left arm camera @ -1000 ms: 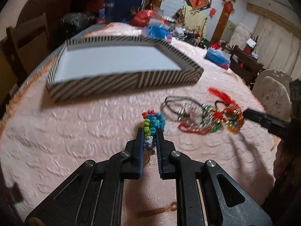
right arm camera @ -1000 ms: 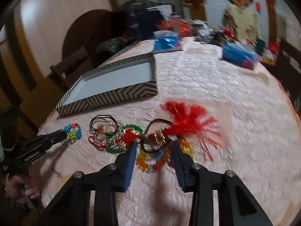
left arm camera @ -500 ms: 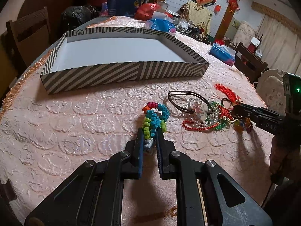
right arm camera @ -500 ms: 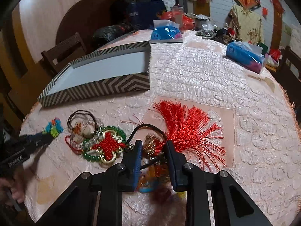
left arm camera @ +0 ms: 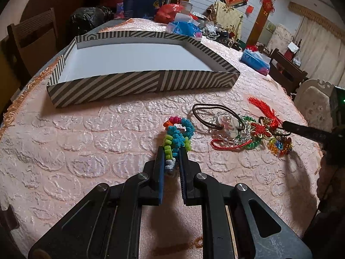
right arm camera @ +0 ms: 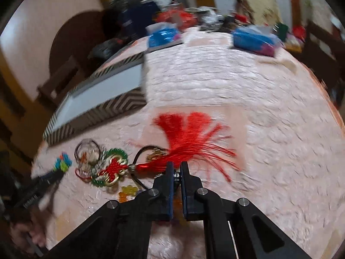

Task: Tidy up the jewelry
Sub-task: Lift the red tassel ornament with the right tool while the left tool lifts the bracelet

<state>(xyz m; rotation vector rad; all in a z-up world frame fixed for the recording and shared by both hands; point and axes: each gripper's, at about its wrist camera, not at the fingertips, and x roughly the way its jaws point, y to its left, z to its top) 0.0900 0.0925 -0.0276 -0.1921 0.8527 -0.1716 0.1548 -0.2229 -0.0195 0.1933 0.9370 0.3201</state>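
My left gripper (left arm camera: 171, 149) is shut on a multicoloured coil bracelet (left arm camera: 177, 132) that rests on the pink tablecloth. In front of it lies a striped shallow box (left arm camera: 140, 84) with a white, bare inside. A pile of jewelry (left arm camera: 232, 129) lies to the right: a dark cord, clear beads, green beads and a red knot with a tassel. My right gripper (right arm camera: 176, 166) is shut on a small metal part among the orange bead bracelet (right arm camera: 129, 191), next to the red tassel (right arm camera: 187, 133). It shows in the left wrist view (left arm camera: 286, 126) at the pile.
The striped box shows in the right wrist view (right arm camera: 97, 110) at the far left. Blue tissue packs (left arm camera: 255, 61) and bags crowd the table's far end. Chairs (left arm camera: 32, 41) stand around the table. The table edge is close at the right.
My right gripper has closed from open onto the beaded piece in the pile and is moving, blurring its view. My left gripper stays shut on the coil bracelet and has lowered to the cloth.
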